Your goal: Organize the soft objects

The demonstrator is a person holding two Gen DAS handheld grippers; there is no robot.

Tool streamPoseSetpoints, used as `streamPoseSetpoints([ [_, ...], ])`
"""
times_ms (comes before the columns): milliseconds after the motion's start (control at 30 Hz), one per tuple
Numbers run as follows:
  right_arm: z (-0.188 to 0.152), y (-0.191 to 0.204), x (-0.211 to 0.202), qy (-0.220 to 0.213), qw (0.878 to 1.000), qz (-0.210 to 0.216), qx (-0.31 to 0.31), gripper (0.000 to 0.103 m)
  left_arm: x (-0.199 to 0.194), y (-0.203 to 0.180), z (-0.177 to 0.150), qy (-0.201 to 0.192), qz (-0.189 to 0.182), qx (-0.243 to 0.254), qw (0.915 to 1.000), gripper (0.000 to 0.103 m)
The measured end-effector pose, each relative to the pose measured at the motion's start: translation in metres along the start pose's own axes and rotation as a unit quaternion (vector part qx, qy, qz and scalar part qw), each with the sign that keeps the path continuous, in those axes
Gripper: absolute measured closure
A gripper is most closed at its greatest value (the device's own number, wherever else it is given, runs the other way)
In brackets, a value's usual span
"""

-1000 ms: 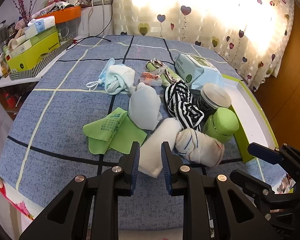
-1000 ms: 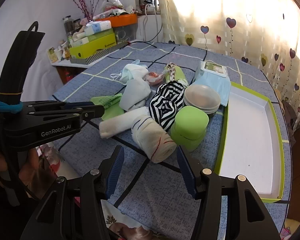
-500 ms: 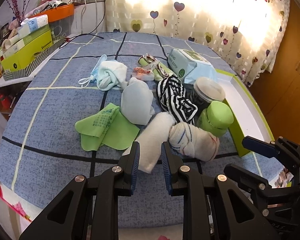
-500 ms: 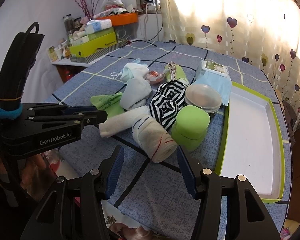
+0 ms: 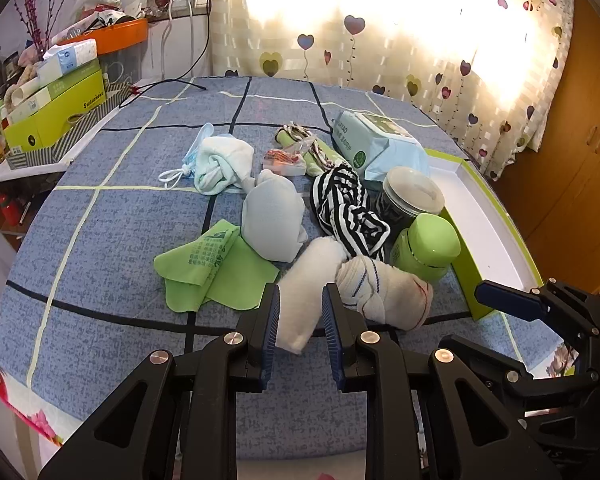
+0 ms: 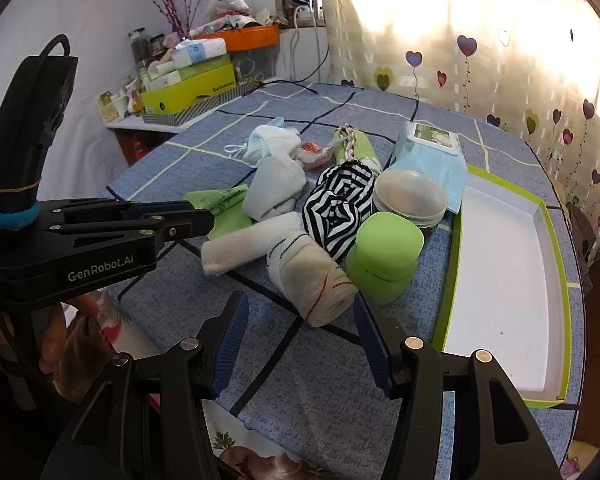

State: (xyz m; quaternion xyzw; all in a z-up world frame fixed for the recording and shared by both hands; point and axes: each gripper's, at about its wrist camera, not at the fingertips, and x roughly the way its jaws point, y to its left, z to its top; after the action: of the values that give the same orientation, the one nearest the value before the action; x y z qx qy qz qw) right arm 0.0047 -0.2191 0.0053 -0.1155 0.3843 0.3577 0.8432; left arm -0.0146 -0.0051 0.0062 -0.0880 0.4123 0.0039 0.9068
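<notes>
A pile of soft things lies on the blue checked tablecloth. It holds a plain white sock, a rolled cream sock with blue and red stripes, a black-and-white striped cloth, a pale grey-blue sock, a light blue towel and a green cloth. My left gripper hovers at the near end of the white sock, jaws narrowly open and not touching it. My right gripper stands wide open just short of the rolled striped sock.
A green jar and a clear-lidded jar stand right of the pile, with a wet-wipes pack behind. A white tray with a green rim lies at the right. Boxes and clutter fill the shelf at the far left.
</notes>
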Motion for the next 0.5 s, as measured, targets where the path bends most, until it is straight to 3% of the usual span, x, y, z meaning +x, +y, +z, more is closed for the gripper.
streamPoseSetpoints([
  [500, 0.0004, 0.0016, 0.0011, 0.0, 1.0, 0.0, 0.0, 0.048, -0.0013, 0.0034, -0.0006, -0.003, -0.003, -0.002, 1.0, 0.08],
])
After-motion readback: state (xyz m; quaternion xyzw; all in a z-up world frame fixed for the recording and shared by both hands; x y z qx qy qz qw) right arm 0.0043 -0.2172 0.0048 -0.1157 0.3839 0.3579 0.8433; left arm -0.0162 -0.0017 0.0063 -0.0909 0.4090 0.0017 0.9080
